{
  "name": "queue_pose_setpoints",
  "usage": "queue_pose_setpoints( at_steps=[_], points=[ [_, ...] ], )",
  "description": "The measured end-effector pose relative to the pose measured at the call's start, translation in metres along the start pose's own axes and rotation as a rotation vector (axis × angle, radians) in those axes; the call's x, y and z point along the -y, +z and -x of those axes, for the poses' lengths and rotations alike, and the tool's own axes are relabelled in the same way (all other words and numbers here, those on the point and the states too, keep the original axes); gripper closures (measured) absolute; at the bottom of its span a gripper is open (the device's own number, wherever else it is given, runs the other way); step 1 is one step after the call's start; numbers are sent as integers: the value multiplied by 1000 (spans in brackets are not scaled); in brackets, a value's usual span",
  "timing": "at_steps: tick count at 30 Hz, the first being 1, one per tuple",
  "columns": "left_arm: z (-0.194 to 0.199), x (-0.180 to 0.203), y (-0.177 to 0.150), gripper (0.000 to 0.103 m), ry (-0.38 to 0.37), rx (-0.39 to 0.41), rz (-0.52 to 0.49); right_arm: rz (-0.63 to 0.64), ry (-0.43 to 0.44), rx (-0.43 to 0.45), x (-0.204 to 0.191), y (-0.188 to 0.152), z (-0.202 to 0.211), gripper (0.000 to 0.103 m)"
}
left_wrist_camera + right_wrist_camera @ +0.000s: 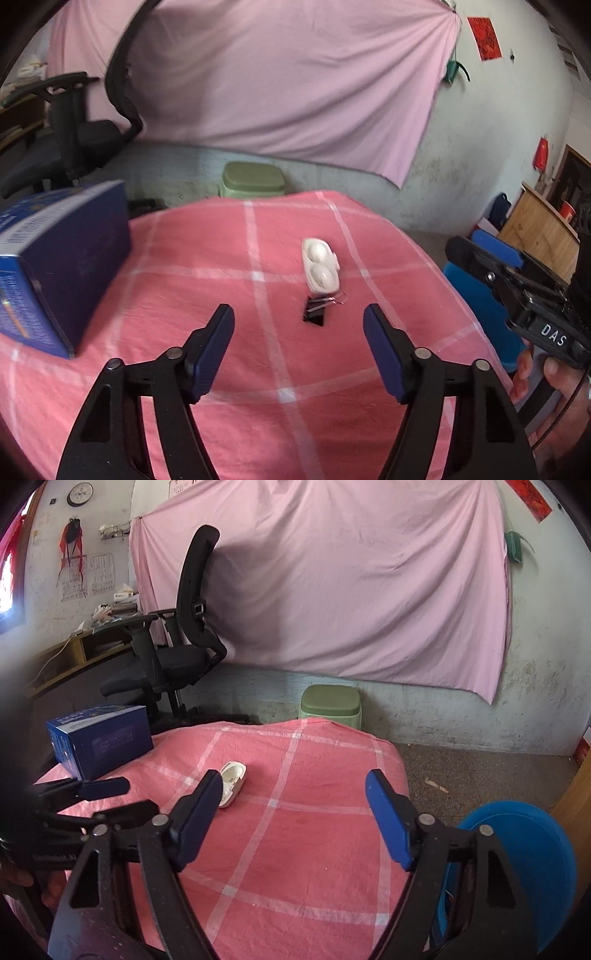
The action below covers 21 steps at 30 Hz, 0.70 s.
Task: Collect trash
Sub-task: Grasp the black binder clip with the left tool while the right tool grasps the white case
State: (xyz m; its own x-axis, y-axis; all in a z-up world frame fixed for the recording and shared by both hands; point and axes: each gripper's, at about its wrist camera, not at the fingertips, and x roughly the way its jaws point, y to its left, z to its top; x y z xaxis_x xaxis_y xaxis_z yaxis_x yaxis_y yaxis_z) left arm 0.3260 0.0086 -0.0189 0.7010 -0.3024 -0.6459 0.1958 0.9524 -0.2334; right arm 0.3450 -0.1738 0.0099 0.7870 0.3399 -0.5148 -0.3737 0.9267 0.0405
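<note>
A table under a pink checked cloth [229, 369] fills the lower half of both views. In the left wrist view the left gripper [299, 325] reaches in from the bottom edge, its two blue pads well apart with nothing between them and nothing held; they stand above the cloth, aimed toward the frame's centre. Just beyond the gap, near the middle of the frame, lies a black binder clip [314, 314] with its wire handles pointing up-right, and touching or just beside its far end sits a white plastic tray [320, 266] with two rounded hollows. At the left edge stands a blue box [70, 258] on the cloth. At the right edge the right gripper [491, 258] comes in sideways, with fingers [524, 373] of a hand on its grip at lower right. In the right wrist view the right gripper [293, 794] rises from the bottom, its pads spread wide and empty over the cloth. The tray [232, 782] shows just past its left pad, left of centre; the clip cannot be made out here. The box [99, 738] is at mid-left, and the left gripper [107, 794] enters from the left edge below it. A blue bin [517, 856] sits at lower right beside the table. Behind the table stand a green stool [330, 703], an office chair [173, 653], and a pink sheet [332, 579] hung on the wall.
</note>
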Motion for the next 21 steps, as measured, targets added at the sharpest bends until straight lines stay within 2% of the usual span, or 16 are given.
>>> queue_pose_setpoints(
  at_steps=[7, 11, 14, 15, 17, 21],
  points=[
    [-35, 6, 9, 55, -28, -117, -2, -26, 7, -61, 9, 0, -14, 11],
    [-48, 8, 12, 65, 10, -152, -26, -37, 9, -81, 12, 0, -17, 11],
    [-53, 5, 13, 80, 33, -159, -26, -37, 10, -104, 13, 1, -23, 11],
    [-55, 3, 13, 88, 43, -160, -24, -36, 9, -117, 12, 0, -26, 11],
    [-54, -3, 13, 88, 34, -158, -3, -36, 10, -144, 12, 0, -32, 11],
    [-45, -16, 11, 89, 62, -138, 29, -42, 35, -196, 10, 1, -44, 11]
  ],
)
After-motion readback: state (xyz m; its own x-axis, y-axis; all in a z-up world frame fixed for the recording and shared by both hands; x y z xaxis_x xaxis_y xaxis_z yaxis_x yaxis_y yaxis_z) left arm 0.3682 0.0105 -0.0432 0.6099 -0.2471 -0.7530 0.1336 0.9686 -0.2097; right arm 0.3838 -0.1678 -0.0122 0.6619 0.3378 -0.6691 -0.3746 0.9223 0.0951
